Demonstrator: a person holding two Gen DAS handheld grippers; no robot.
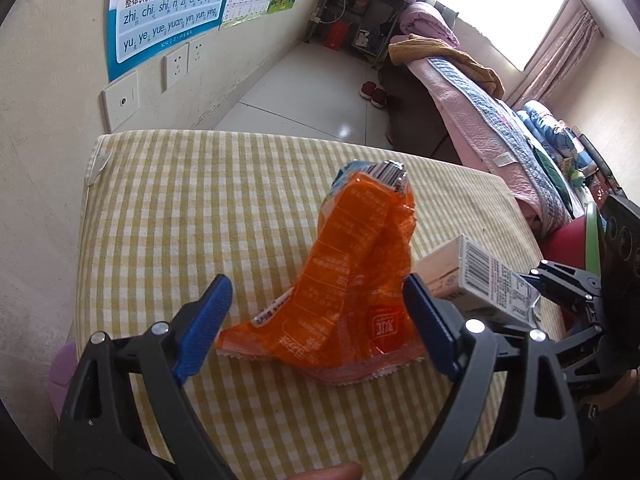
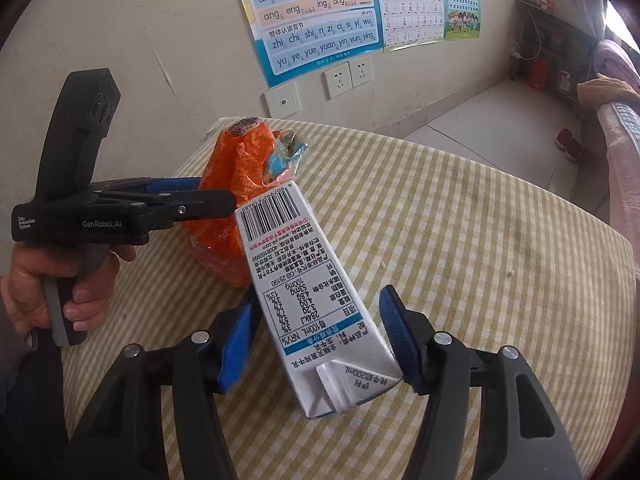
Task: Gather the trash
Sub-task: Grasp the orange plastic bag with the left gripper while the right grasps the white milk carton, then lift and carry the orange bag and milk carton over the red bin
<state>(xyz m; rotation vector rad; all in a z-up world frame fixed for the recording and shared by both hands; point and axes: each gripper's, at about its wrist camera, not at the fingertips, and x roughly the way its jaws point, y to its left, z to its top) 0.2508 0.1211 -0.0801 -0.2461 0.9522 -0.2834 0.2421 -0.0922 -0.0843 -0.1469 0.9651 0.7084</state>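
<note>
left gripper (image 1: 316, 316) straddles the crumpled orange plastic snack wrapper (image 1: 348, 280), jaws apart, right pad about touching it, left pad clear. right gripper (image 2: 316, 344) brackets the near end of the white milk carton (image 2: 316, 292) lying on the yellow-checked tablecloth (image 2: 480, 240); pads about touching, i can't tell if they press. carton's far end leans on the wrapper. i'd squeeze both fully, then lift the carton first.

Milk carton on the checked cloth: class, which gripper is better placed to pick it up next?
Right. The right gripper already straddles the milk carton, a blue finger on each side. The left gripper straddles the orange wrapper instead.
</note>
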